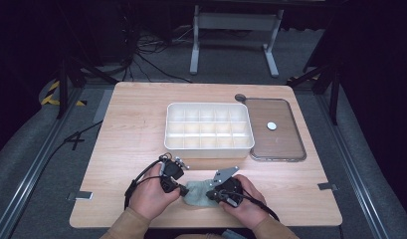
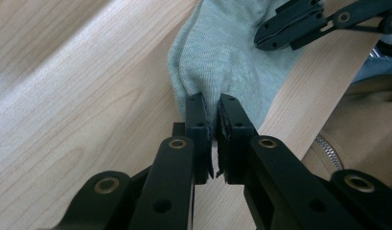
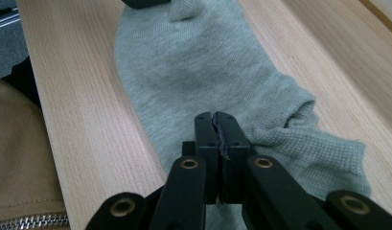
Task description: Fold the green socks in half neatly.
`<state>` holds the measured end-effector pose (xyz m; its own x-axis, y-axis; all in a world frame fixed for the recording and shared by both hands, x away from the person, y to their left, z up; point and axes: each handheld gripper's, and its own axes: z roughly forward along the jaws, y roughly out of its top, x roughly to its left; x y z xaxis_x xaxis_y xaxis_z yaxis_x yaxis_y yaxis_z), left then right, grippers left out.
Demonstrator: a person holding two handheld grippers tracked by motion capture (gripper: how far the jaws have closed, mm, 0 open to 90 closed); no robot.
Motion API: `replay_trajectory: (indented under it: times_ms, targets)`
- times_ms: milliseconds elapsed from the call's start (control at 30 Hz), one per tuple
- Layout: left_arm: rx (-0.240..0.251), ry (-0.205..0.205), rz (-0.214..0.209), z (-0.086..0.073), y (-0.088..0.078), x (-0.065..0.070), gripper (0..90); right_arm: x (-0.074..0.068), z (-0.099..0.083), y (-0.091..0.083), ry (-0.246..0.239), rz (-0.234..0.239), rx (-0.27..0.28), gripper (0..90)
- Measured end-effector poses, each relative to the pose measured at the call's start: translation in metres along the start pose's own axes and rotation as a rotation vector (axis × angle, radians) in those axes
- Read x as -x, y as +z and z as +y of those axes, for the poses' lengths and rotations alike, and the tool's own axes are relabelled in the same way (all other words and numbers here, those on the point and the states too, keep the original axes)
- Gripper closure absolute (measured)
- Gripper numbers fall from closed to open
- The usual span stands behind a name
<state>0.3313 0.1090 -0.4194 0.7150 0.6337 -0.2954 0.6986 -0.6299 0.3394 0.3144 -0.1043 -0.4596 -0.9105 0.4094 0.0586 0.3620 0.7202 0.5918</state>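
1. The sock [image 1: 197, 193] lies flat at the table's [image 1: 131, 129] near edge, between the two hands and well short of the tray [image 1: 209, 128].
2. The left gripper [image 2: 211, 112] has its jaws nearly closed, pinching a fold at one end of the sock.
3. The right gripper [image 3: 216, 125] is clamped on the sock's near edge beside the cuff.
4. Judging by this, both grips are made; any folding or moving toward the tray remains undone.
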Motion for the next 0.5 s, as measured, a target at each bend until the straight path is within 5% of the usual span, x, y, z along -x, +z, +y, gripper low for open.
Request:
replay_trajectory:
  times_ms: [500]
  targets:
    - [0.034,0.063,-0.040,0.015,-0.009,0.013,84.6,0.001,-0.006,-0.001,0.039,0.011,0.038,88.8]
